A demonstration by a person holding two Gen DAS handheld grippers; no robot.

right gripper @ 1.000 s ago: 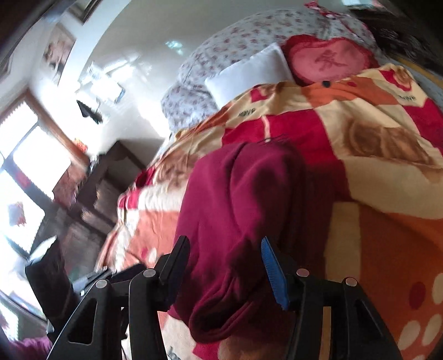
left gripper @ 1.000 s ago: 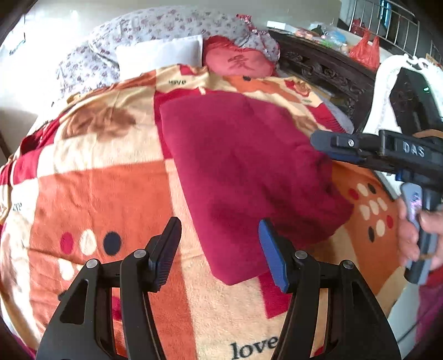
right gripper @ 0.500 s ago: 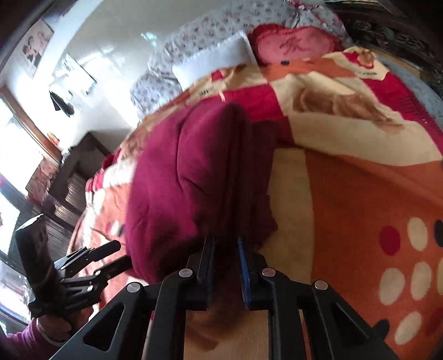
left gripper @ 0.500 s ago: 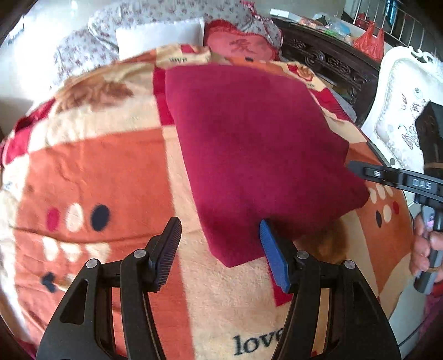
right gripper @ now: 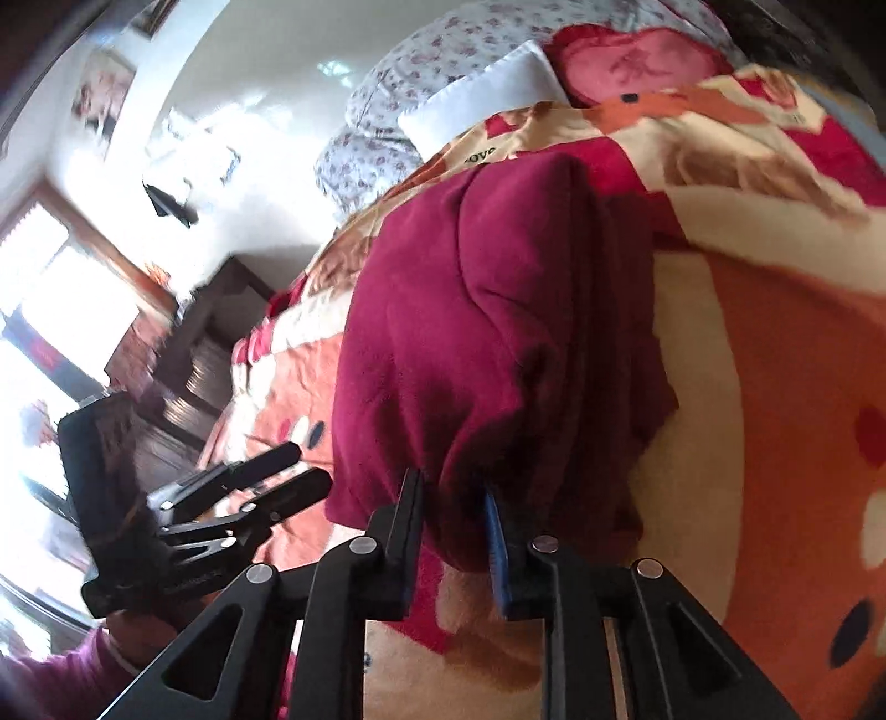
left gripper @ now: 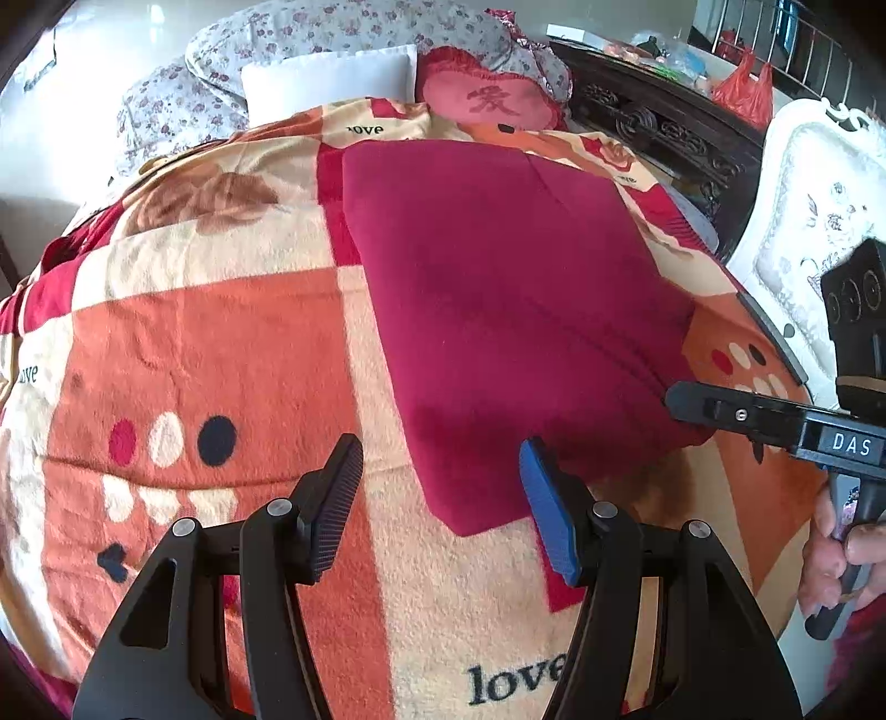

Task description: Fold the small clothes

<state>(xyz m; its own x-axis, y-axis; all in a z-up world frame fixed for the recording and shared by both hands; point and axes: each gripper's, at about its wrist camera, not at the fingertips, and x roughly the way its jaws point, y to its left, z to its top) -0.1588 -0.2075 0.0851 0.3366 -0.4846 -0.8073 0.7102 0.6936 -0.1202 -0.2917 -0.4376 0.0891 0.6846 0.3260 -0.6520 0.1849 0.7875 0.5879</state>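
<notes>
On the bed's blanket (left gripper: 232, 343) the garment (left gripper: 498, 310) lies flat as one slab, my right gripper (right gripper: 451, 498) just closed on its near-right corner, left gripper (left gripper: 440, 498) wide over the near edge; fold not yet made, I'd say.

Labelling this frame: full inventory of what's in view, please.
maroon garment: 1, dark red, flat on the blanket, near-right corner pinched
blanket: 1, orange, cream and red patchwork with "love" print, covers the bed
white pillow: 1, white, head of bed
heart cushion: 1, red-pink, beside the white pillow
floral bedding: grey-white floral, behind the pillows
dark carved furniture: 1, right of bed
white chair: 1, far right
left hand-held gripper: black, blue pad, open over garment's near edge
right hand-held gripper: black, shut on garment corner
</notes>
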